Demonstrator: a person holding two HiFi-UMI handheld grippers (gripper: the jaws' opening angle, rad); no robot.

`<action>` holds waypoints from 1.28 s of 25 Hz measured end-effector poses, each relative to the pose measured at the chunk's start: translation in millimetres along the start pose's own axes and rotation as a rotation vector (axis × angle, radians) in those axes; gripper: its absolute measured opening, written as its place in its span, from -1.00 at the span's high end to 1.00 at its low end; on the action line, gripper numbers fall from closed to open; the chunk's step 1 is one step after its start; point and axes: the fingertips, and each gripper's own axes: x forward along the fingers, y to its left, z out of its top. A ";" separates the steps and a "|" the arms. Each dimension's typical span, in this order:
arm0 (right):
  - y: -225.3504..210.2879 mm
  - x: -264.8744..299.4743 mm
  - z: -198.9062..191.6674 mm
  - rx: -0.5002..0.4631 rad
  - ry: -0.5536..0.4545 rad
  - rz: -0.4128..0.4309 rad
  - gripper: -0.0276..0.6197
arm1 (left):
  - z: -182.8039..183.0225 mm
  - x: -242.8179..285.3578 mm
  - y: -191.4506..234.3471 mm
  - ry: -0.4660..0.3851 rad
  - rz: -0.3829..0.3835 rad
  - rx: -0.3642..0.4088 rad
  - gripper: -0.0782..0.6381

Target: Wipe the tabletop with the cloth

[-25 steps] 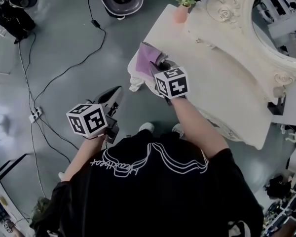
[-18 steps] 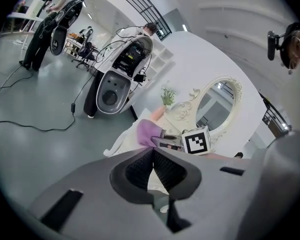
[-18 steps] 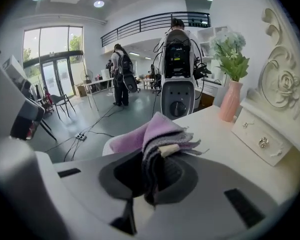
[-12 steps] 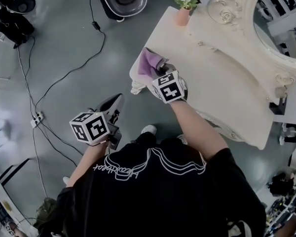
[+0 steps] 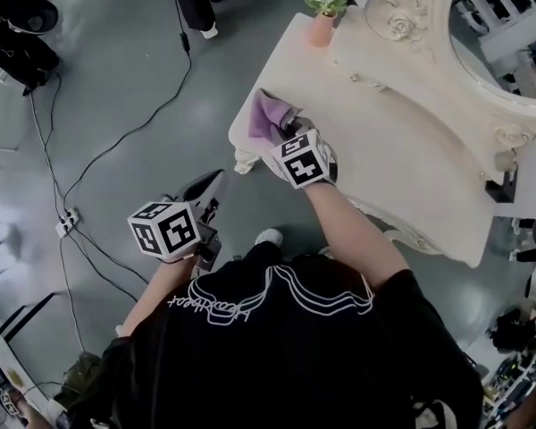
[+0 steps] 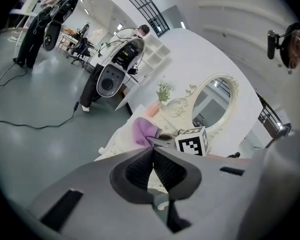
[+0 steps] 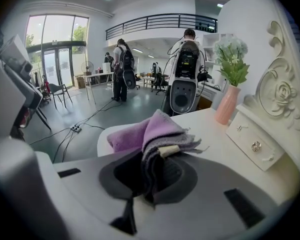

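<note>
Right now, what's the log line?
right hand-held gripper: shut on folded purple cloth at cream tabletop edge; left hand-held gripper: shut, empty

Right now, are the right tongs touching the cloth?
Touching. The right gripper view shows the purple cloth pinched between the right tongs, its folds bulging out past their tips.

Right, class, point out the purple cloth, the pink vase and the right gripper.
purple cloth (image 7: 152,129), right gripper view, on its upper fold.
pink vase (image 7: 226,106), right gripper view, on its body.
right gripper (image 7: 150,171), right gripper view, between its jaws, which are shut on the cloth.
</note>
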 end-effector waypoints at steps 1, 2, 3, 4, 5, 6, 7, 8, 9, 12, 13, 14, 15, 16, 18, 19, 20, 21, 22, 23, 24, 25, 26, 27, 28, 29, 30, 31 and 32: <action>-1.5 -1.5 -1.8 -0.001 -0.001 -0.004 0.76 | 0.7 -0.3 -0.8 0.000 0.001 0.005 0.77; -3.1 -2.9 -3.5 0.002 -0.001 -0.007 0.76 | 1.6 -0.6 -1.2 -0.001 0.003 0.008 0.77; -4.8 -4.5 -5.5 0.007 -0.001 -0.010 0.76 | 2.4 -0.9 -1.6 -0.003 0.004 0.010 0.77; -6.4 -6.1 -7.8 0.012 0.001 -0.014 0.76 | 3.3 -1.3 -1.9 -0.005 0.005 0.011 0.77; -7.8 -7.9 -10.3 0.014 0.003 -0.016 0.76 | 4.5 -1.9 -2.1 -0.009 0.007 0.010 0.77; -9.2 -9.9 -12.9 0.016 0.003 -0.019 0.76 | 5.9 -2.5 -2.5 -0.014 0.008 0.011 0.77; -10.8 -12.3 -15.8 0.018 0.003 -0.021 0.76 | 7.6 -2.8 -3.2 -0.018 0.008 0.013 0.77; -12.8 -14.9 -19.0 0.021 0.004 -0.024 0.76 | 9.2 -2.5 -4.5 -0.021 0.007 0.018 0.77; -15.1 -17.5 -22.3 0.024 0.005 -0.027 0.76 | 10.6 -2.0 -6.1 -0.023 0.006 0.024 0.77; -20.8 -24.5 -30.5 0.036 0.004 -0.040 0.76 | 13.4 -0.2 -10.2 -0.025 -0.001 0.039 0.77; -22.3 -27.2 -32.5 0.039 0.003 -0.044 0.76 | 13.4 0.6 -11.8 -0.024 -0.003 0.043 0.77; -23.8 -29.9 -34.3 0.041 0.000 -0.048 0.76 | 13.0 1.6 -14.0 -0.022 -0.006 0.047 0.77; -25.4 -32.4 -36.8 0.044 -0.002 -0.051 0.76 | 12.1 2.8 -16.8 -0.019 -0.011 0.051 0.77; -27.0 -34.8 -41.0 0.051 0.002 -0.055 0.76 | 11.0 3.9 -20.2 -0.016 -0.017 0.055 0.77; -29.7 -40.7 -48.9 0.068 0.015 -0.060 0.76 | 9.1 5.7 -27.1 -0.009 -0.028 0.064 0.77; -31.4 -43.8 -51.8 0.075 0.020 -0.062 0.76 | 8.6 6.7 -30.5 -0.006 -0.033 0.070 0.77; -33.4 -46.8 -54.6 0.083 0.024 -0.065 0.76 | 8.2 7.6 -33.7 -0.004 -0.037 0.076 0.77; -35.4 -49.6 -57.3 0.088 0.027 -0.068 0.76 | 7.6 8.4 -36.7 -0.002 -0.042 0.080 0.77; -37.3 -52.2 -59.9 0.090 0.028 -0.073 0.76 | 6.8 9.0 -39.5 0.000 -0.047 0.084 0.77; -39.0 -54.8 -62.3 0.089 0.027 -0.077 0.76 | 5.5 9.3 -42.1 0.002 -0.052 0.086 0.77; -40.5 -57.4 -64.6 0.087 0.025 -0.081 0.76 | 3.8 9.6 -44.5 0.005 -0.057 0.088 0.77; -42.0 -60.1 -67.5 0.090 0.025 -0.085 0.76 | 1.9 10.0 -46.8 0.009 -0.061 0.091 0.77; -43.7 -62.9 -70.3 0.094 0.024 -0.091 0.76 | -0.1 10.7 -49.0 0.014 -0.065 0.095 0.77; -45.7 -65.8 -73.0 0.099 0.023 -0.096 0.76 | -1.9 11.8 -51.2 0.019 -0.068 0.099 0.77; -47.7 -68.7 -76.5 0.107 0.027 -0.102 0.76 | -3.5 13.3 -53.4 0.023 -0.070 0.101 0.77; -49.7 -71.7 -80.2 0.114 0.032 -0.107 0.76 | -4.9 15.2 -55.5 0.027 -0.073 0.105 0.77; -51.9 -74.7 -82.9 0.119 0.032 -0.112 0.76 | -6.4 17.5 -57.8 0.032 -0.075 0.109 0.77; -54.2 -77.7 -84.7 0.120 0.028 -0.118 0.76 | -8.0 20.0 -60.3 0.038 -0.078 0.114 0.77; -56.5 -81.0 -86.2 0.118 0.021 -0.122 0.76 | -9.7 22.4 -63.1 0.043 -0.082 0.118 0.77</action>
